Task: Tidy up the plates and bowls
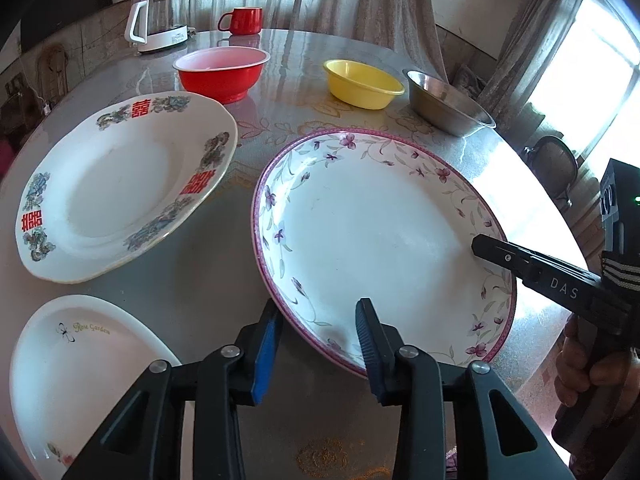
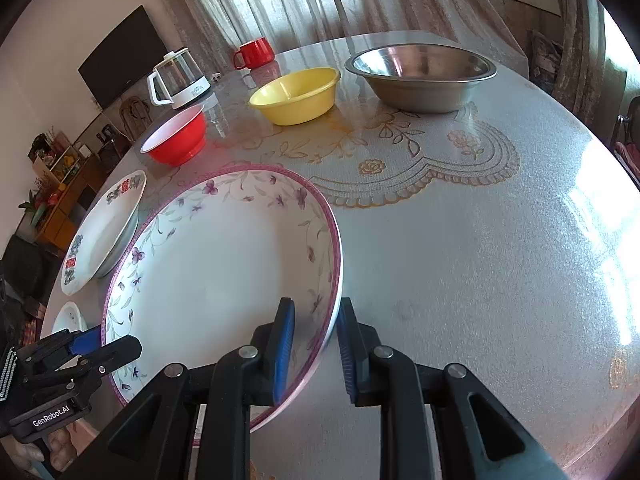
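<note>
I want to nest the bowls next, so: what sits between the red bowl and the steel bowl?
The yellow bowl sits between the red bowl and the steel bowl, apart from both. The right wrist view shows this best; the left wrist view agrees.

Both views sit low and close over the table (image 1: 224, 240), looking forward along their fingers. The left wrist view faces the purple-flowered plate (image 1: 380, 240) from its near rim; the right wrist view faces that plate (image 2: 216, 264) from its right edge. Both share the three bowls in the upper frame.
</note>
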`<move>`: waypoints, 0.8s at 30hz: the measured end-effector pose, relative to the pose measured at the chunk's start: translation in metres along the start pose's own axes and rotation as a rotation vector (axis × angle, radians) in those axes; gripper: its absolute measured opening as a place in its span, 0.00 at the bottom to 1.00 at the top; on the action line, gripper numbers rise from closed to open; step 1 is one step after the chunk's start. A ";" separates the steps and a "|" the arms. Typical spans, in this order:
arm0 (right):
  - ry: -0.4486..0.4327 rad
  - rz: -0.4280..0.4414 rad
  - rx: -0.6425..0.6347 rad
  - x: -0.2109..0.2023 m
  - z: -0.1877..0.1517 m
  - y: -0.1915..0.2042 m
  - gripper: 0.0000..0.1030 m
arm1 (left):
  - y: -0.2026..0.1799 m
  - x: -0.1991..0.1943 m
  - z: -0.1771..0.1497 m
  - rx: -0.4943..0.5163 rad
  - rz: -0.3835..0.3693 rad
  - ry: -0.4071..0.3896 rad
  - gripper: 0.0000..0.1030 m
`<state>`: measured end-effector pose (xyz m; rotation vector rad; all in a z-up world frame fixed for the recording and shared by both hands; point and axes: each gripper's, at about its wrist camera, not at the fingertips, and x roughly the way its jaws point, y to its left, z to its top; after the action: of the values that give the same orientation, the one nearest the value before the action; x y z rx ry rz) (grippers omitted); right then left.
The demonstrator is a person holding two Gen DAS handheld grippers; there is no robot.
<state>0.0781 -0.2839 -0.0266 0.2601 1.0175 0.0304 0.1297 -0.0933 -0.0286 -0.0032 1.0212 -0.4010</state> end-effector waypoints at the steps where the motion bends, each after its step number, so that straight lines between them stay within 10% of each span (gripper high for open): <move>1: -0.003 -0.005 -0.011 0.000 0.000 0.001 0.19 | 0.002 -0.001 0.000 -0.004 -0.002 -0.005 0.29; 24: -0.019 -0.032 -0.063 -0.002 -0.008 0.009 0.16 | 0.004 0.004 0.005 -0.013 0.049 -0.006 0.24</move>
<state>0.0712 -0.2734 -0.0272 0.1862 0.9999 0.0304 0.1367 -0.0921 -0.0299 0.0092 1.0158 -0.3497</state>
